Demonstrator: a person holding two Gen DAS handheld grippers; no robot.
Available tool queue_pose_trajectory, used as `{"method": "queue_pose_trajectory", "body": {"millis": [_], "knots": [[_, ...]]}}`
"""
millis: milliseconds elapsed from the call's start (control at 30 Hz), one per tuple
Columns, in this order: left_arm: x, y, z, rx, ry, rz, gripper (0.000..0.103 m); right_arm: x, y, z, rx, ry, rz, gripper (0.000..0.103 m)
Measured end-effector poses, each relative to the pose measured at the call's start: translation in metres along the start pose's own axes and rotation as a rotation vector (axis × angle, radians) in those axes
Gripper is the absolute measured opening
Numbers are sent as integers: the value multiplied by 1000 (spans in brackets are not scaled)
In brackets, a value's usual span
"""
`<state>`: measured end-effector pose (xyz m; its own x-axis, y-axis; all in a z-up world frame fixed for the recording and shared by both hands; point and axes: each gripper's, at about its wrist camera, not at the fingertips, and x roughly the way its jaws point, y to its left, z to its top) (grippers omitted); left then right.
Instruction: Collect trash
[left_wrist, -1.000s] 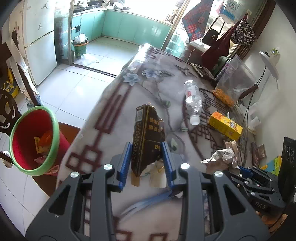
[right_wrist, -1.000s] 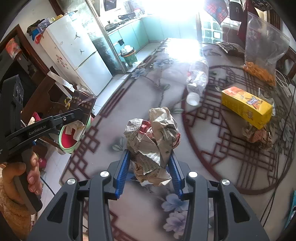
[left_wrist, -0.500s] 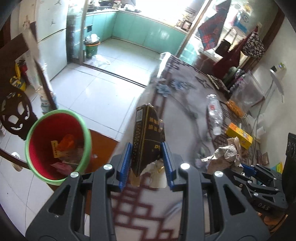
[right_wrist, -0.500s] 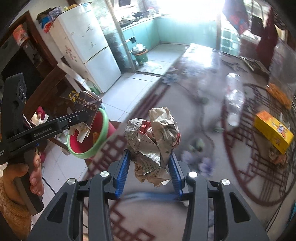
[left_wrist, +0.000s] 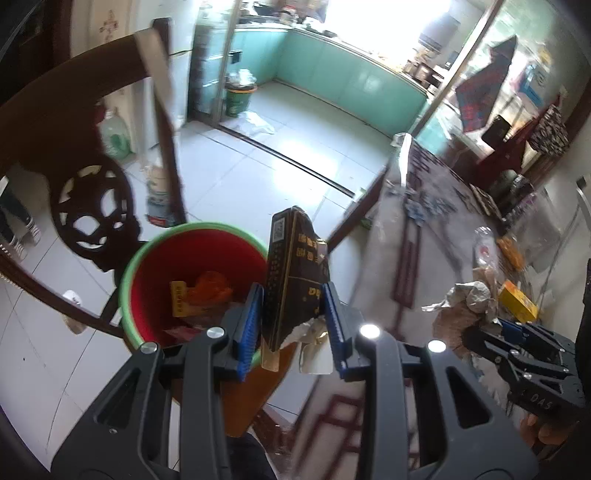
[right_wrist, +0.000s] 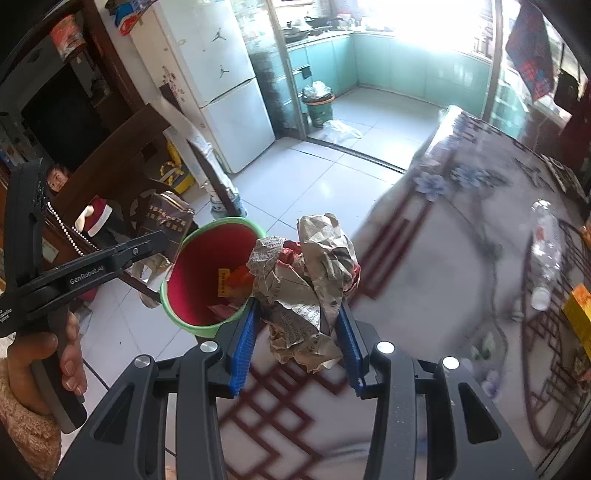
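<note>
The left gripper (left_wrist: 293, 323) is clamped on a dark torn carton (left_wrist: 293, 277), held upright between the blue pads; in the left wrist view the carton hangs at the near rim of the red bin (left_wrist: 192, 280), which sits on the floor just beside the table (left_wrist: 436, 266) and already contains scraps. Releasing here risks the carton striking the green rim and tipping outward, since it is not yet centred over the opening. In the right wrist view, the right gripper (right_wrist: 297, 328) is closed on a crumpled paper wad (right_wrist: 306, 288), positioned over the table edge with the bin just beyond. The wad is loose and irregular; a fragment could shed onto the tablecloth, or both loads could collide if released together.
</note>
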<state>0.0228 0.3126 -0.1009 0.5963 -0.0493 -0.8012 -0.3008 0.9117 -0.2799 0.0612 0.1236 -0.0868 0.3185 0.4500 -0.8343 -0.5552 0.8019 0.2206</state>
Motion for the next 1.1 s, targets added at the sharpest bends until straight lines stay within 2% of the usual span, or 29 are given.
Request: {"method": "queue_pose_trajectory", "body": {"millis": [433, 733, 1100], "knots": [[22, 71, 8, -58, 64, 33, 32, 38, 51, 34, -68, 9, 3, 40], [38, 87, 22, -56, 99, 11, 33, 71, 79, 48, -80, 47, 19, 41], [56, 103, 35, -72, 125, 7, 33, 95, 88, 60, -70, 82, 24, 42]]}}
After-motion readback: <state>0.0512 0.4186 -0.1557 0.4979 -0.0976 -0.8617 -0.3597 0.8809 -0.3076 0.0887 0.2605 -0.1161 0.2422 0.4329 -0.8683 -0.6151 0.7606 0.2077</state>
